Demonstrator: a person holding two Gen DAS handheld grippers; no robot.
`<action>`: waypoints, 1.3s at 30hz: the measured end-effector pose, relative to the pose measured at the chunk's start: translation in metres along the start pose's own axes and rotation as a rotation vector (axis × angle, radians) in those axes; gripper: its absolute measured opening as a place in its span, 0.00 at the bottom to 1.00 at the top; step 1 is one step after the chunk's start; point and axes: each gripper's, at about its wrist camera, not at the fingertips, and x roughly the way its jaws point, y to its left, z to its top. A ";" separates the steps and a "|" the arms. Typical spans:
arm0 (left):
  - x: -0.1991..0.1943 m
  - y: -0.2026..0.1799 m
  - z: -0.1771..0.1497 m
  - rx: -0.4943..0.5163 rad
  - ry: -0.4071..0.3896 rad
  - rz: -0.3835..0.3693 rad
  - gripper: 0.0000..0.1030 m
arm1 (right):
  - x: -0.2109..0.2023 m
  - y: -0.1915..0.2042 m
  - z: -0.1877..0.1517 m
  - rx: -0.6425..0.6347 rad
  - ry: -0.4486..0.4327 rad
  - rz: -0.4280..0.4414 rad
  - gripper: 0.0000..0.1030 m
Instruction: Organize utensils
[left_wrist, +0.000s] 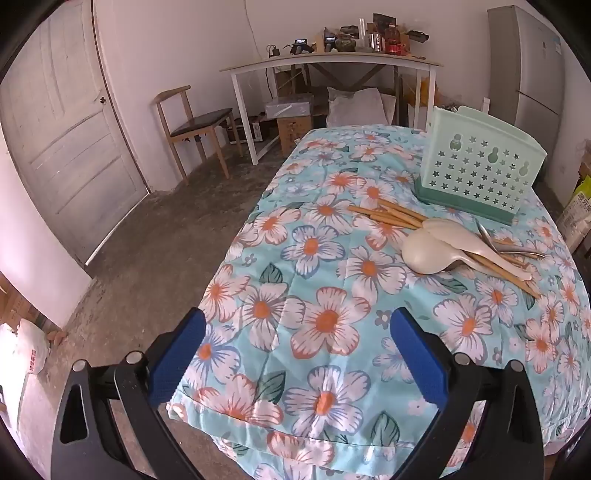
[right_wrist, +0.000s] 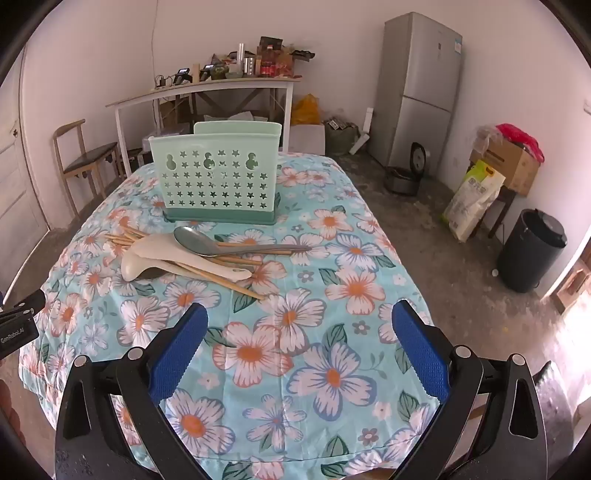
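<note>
A pale green utensil holder (right_wrist: 218, 177) with star holes stands upright at the far end of the floral-cloth table (right_wrist: 295, 332); it also shows in the left wrist view (left_wrist: 476, 166). In front of it lies a pile: wooden chopsticks (right_wrist: 236, 286), two cream spoons (right_wrist: 147, 264) and a metal spoon (right_wrist: 199, 240). The pile shows in the left wrist view too, with chopsticks (left_wrist: 391, 216) and a cream spoon (left_wrist: 424, 251). My left gripper (left_wrist: 295, 332) is open and empty over the near left table corner. My right gripper (right_wrist: 299, 328) is open and empty over the near table end.
A wooden chair (left_wrist: 192, 125) and a white side table (left_wrist: 332, 62) with clutter stand at the back wall. A grey fridge (right_wrist: 421, 88), a black bin (right_wrist: 532, 251) and boxes (right_wrist: 509, 166) stand to the right. A door (left_wrist: 62, 140) is at the left.
</note>
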 end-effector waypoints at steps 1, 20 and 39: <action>0.000 0.000 0.000 -0.001 -0.002 0.000 0.95 | 0.000 0.000 0.000 0.000 0.000 0.001 0.92; -0.001 0.007 0.006 -0.007 -0.005 -0.003 0.95 | 0.001 0.003 0.005 -0.006 -0.004 0.004 0.92; -0.001 0.009 0.007 -0.017 -0.013 -0.004 0.95 | 0.000 0.004 0.005 -0.004 -0.005 0.006 0.92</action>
